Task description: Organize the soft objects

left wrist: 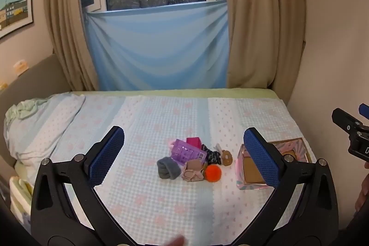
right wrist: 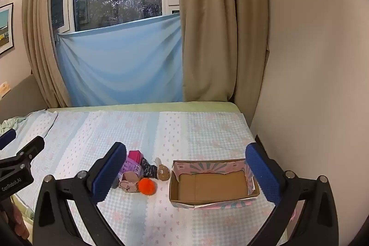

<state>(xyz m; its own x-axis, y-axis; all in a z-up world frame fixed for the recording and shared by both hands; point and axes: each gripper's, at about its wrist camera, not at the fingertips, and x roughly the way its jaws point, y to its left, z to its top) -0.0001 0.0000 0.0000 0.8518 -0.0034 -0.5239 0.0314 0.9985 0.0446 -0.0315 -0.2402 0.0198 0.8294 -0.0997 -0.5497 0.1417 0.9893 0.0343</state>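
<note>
A small pile lies on the bed: a grey rolled cloth [left wrist: 168,168], a purple packet [left wrist: 188,151], a magenta item [left wrist: 193,141], a beige pouch [left wrist: 192,171], an orange pompom [left wrist: 213,173], a dark patterned cloth [left wrist: 212,153] and a brown plush [left wrist: 226,157]. An open, empty cardboard box [right wrist: 212,186] with pink and blue outer walls stands right of the pile. My left gripper [left wrist: 184,153] is open above the bed, in front of the pile. My right gripper [right wrist: 186,174] is open, in front of the box and the pile. The pompom [right wrist: 146,186] and plush [right wrist: 163,172] also show in the right wrist view.
The bed carries a light blue checked cover [left wrist: 161,117] with a pillow [left wrist: 41,126] at the left. A wall [right wrist: 311,61] runs along the bed's right edge. Curtains [left wrist: 260,27] and a blue sheet [left wrist: 159,47] hang behind the bed.
</note>
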